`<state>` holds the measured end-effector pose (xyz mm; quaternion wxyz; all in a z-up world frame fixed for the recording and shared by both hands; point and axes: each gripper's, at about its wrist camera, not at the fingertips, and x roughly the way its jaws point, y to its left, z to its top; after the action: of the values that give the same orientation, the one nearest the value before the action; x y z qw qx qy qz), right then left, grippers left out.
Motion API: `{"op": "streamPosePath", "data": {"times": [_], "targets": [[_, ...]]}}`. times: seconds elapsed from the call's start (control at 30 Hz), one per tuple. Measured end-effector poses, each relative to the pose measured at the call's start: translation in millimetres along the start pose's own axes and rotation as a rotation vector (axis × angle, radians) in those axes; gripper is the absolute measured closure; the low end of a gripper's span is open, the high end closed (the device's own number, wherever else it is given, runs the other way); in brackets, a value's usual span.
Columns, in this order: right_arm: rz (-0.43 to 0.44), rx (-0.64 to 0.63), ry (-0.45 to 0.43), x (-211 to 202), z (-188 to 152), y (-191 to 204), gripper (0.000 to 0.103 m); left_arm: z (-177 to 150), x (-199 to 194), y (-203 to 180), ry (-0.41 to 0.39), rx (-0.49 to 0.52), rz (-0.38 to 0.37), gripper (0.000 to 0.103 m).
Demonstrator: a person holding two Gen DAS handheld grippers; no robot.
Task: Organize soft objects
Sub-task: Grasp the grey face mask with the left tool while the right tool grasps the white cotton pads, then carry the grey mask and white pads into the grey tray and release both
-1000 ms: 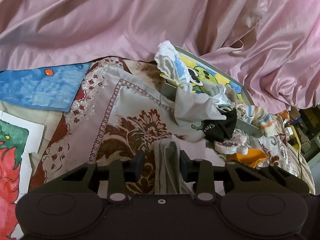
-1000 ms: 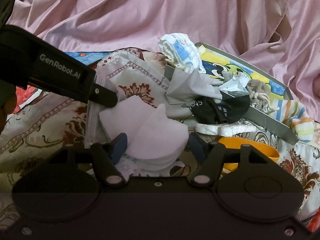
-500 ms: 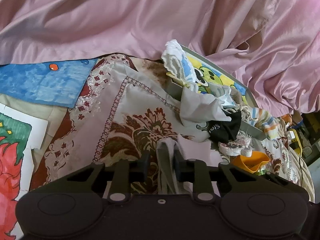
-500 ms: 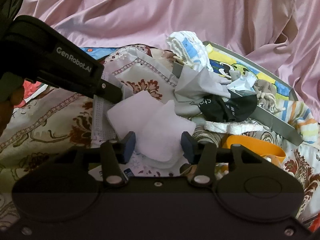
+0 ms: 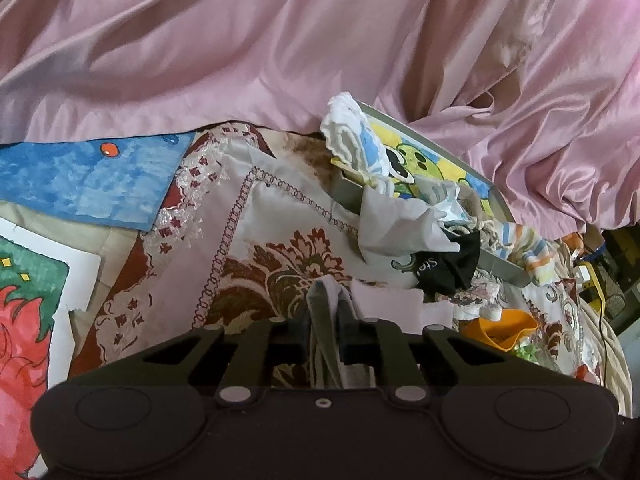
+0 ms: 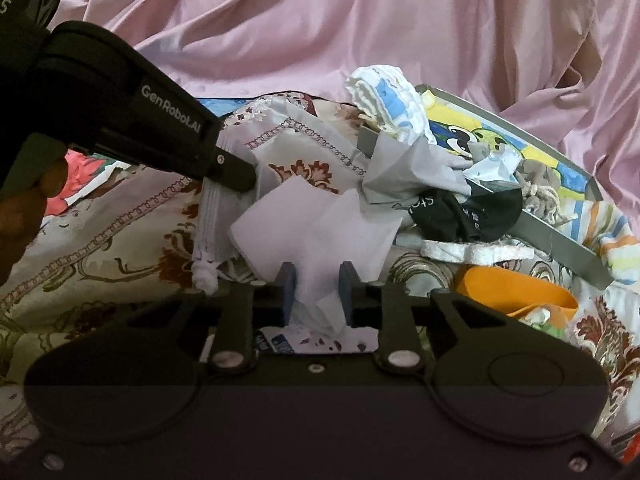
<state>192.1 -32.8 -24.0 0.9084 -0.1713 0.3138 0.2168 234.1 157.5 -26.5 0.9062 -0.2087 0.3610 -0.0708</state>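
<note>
The surface is soft and covered by a cream spread [image 5: 256, 256] with dark red floral motifs and stitched borders. Behind it a wrinkled pink satin sheet [image 5: 280, 48] fills the background. At the left edge lie a blue painted cloth [image 5: 84, 180] and a white-bordered one in red and green [image 5: 28, 308].

A shallow grey tray [image 6: 560, 240] sits at the right, its base printed with bright cartoon figures. Jumbled in and over its near rim: a white and blue ruffled piece [image 6: 388, 100], a grey cloth [image 6: 404, 172], a black garment with white lettering [image 6: 468, 216], a striped sock [image 6: 616, 248] hanging over the wall. Just in front of the tray are a white padded strip [image 6: 476, 250] and an orange bowl [image 6: 516, 290].

The task's thing here is a pale lilac cloth [image 6: 316, 232], thin, smooth, creased into overlapping square flaps, lying on the spread left of the tray.

The right tool [image 6: 316, 286] has just been closing; its blue pads pinch a gathered fold at the cloth's near edge. The left tool [image 5: 325, 320], seen from the right view as a black arm [image 6: 132, 120] reaching in from the left, has also been closing and grips a white ribbed strip [image 6: 210, 216] at the cloth's left side, which hangs below its tip. A hand [image 6: 28, 200] shows behind it.
</note>
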Motion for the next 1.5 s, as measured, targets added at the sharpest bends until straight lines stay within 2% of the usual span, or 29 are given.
{"op": "streamPosePath", "data": {"times": [0.17, 0.43, 0.63, 1.3, 1.4, 1.5], "targets": [[0.030, 0.039, -0.011, -5, -2, -3, 0.103, 1, -3, 0, -0.019, 0.001, -0.003, 0.091], [-0.015, 0.076, -0.041, -13, -10, -12, 0.103, 5, -13, -3, -0.080, 0.013, -0.014, 0.094], [-0.076, 0.054, -0.125, -31, -6, -13, 0.103, 8, -25, -3, -0.155, 0.007, -0.021, 0.094], [-0.254, -0.022, -0.304, -75, 17, -26, 0.103, 9, -31, -4, -0.206, 0.008, -0.029, 0.094], [-0.274, -0.023, -0.323, -82, 20, -29, 0.103, 10, -34, -4, -0.232, -0.003, -0.043, 0.094], [-0.290, -0.017, -0.341, -88, 24, -35, 0.103, 13, -37, -8, -0.269, -0.016, -0.090, 0.094]]}}
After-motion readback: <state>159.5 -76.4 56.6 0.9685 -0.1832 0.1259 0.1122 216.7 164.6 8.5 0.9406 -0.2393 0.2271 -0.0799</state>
